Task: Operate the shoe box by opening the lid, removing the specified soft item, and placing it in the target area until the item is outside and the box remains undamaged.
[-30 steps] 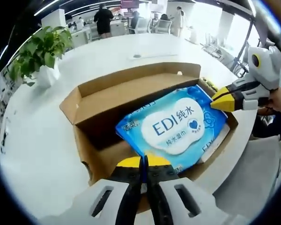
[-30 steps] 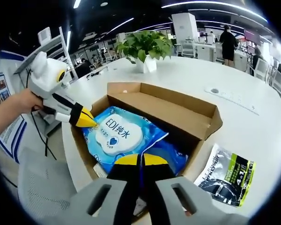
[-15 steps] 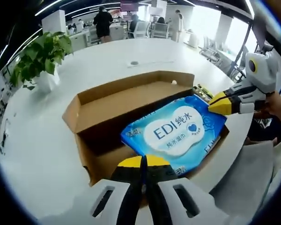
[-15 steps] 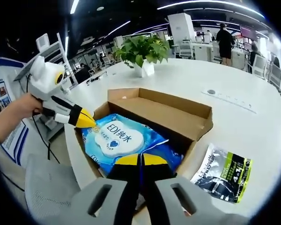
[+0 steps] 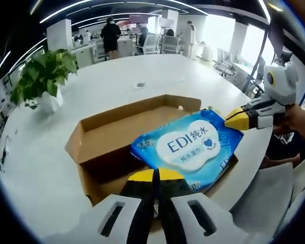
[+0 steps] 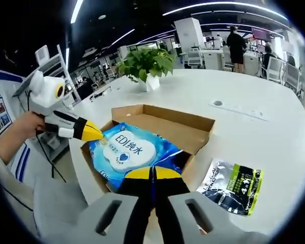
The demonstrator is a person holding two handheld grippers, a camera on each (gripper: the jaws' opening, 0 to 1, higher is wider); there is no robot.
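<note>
Over open shoe box [image 5: 112, 137]: blue wipes pack [image 5: 190, 150] clamped by both hand-held grippers, left [image 5: 155, 175], right [image 6: 153, 173].

I see a matt brown cardboard shoe box [image 5: 117, 127], a glossy blue plastic wipes pack [image 5: 188, 150] at frame centre, and a smooth white table [image 5: 51, 162]. At lower right of the right gripper view lies a shiny foil pouch [image 6: 233, 186].

Brown cardboard shoe box [image 5: 117, 133] lying open on white desk [image 5: 56, 168], lid flap folded back, blue wet-wipes pack [image 5: 189, 148] labelled "EDI", tilted, raised above box opening
</note>
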